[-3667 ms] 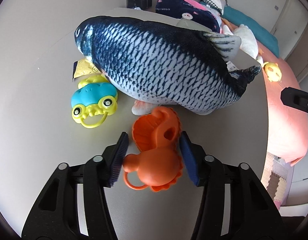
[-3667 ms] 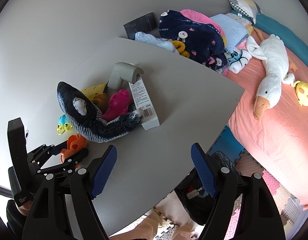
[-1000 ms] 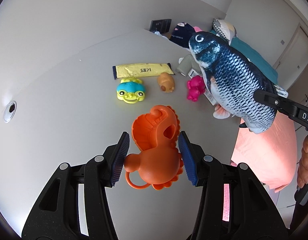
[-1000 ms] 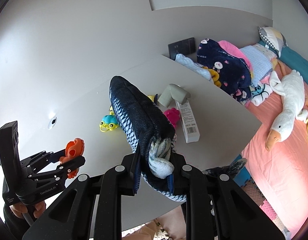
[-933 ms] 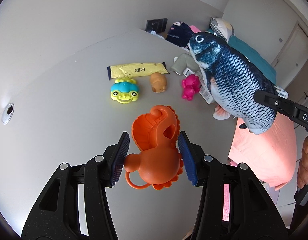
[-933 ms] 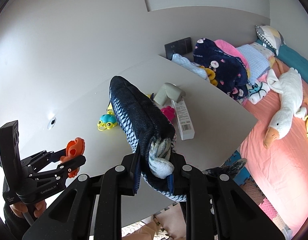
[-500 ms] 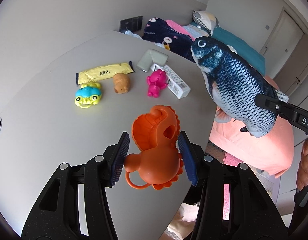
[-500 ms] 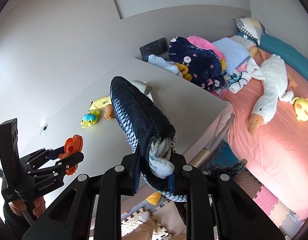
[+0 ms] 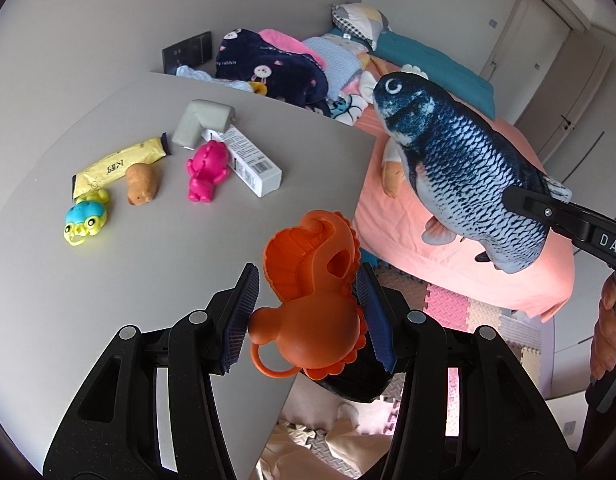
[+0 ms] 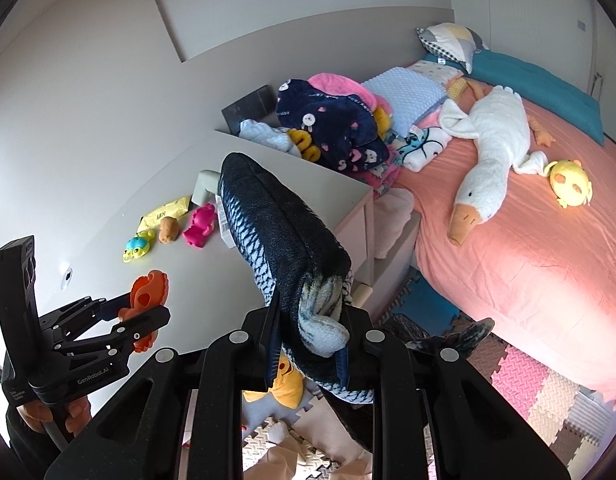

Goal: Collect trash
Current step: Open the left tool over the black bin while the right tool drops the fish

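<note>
While the left wrist view shows the plush fish (image 9: 464, 168) side-on, head up and eye visible, hanging in the air beyond the table edge over the pink bed (image 9: 556, 256), the right wrist view shows it only from the tail end, its body running away from the camera. The right gripper (image 10: 308, 344) is clamped on the tail of the fish, pads pressed into the fabric. The left gripper (image 9: 308, 316) is closed on an orange toy (image 9: 312, 304), held above the near corner of the grey table (image 9: 107, 280); the right view shows that same gripper from the side, with the toy poking out past its tips.

Only the right view takes in the white goose plush (image 10: 488, 148) and a yellow chick toy (image 10: 570, 182) lying on the bed. Part of a dark bag shows below the left gripper, mostly hidden by the toy, so its contents cannot be made out. The fish hides part of the white box (image 9: 249, 162) in the right view.

On the table lie a yellow packet (image 9: 115, 164), a blue and yellow frog toy (image 9: 85, 222), a small brown toy (image 9: 141, 184), a pink toy (image 9: 207, 170) and a grey angled piece (image 9: 201, 124), close together. A navy blanket (image 9: 267, 68) is piled behind the table, and foam mats (image 10: 540, 392) cover the floor.
</note>
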Demonstrator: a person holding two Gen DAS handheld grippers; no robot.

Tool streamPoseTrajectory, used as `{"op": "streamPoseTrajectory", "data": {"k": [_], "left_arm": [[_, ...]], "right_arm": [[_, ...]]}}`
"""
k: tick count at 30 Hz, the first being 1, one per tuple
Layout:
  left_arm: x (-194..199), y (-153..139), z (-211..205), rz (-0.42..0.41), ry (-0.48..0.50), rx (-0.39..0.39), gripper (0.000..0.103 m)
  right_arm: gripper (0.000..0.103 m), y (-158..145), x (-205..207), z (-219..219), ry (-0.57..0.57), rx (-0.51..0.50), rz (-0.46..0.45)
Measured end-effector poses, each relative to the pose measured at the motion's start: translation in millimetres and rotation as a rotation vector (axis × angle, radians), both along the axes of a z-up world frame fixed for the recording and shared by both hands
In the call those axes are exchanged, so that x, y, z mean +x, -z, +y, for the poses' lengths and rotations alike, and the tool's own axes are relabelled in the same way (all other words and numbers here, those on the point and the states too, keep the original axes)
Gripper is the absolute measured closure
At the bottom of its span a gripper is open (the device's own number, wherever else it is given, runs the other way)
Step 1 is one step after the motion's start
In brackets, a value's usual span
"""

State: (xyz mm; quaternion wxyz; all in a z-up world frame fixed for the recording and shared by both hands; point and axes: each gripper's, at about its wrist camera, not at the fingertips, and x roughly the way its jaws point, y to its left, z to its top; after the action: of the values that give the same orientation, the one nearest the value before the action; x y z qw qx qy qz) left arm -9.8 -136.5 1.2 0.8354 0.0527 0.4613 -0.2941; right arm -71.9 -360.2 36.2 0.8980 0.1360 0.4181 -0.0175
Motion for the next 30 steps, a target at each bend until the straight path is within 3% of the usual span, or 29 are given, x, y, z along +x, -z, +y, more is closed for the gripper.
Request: {"op": "streamPoseTrajectory", "data": {"k": [22,27,28,30], "left_arm": [[-33.1,11.2,-113.4,0.028,0.238,0.012,0.053],[-34.7,19.3,-131.1,0.073,0.296,0.024,0.052],[-35.8,23.7,-136.4,0.101,0.323,0.04,0.05],[-37.8,32.1,-145.1,0.109,0.326,0.096,0.01]], "right_arm": [[0.079,16.6,-47.7,-82.0,0.171,0.022,0.033],[0.075,24.8,-52.2,-93.2,0.197,0.035,0.052],[0.066,27.4,-52.1,-95.9,0.207,0.037,0.062],[0.042,31.5,-52.5,-102.8,0.248,0.025,0.076]]}}
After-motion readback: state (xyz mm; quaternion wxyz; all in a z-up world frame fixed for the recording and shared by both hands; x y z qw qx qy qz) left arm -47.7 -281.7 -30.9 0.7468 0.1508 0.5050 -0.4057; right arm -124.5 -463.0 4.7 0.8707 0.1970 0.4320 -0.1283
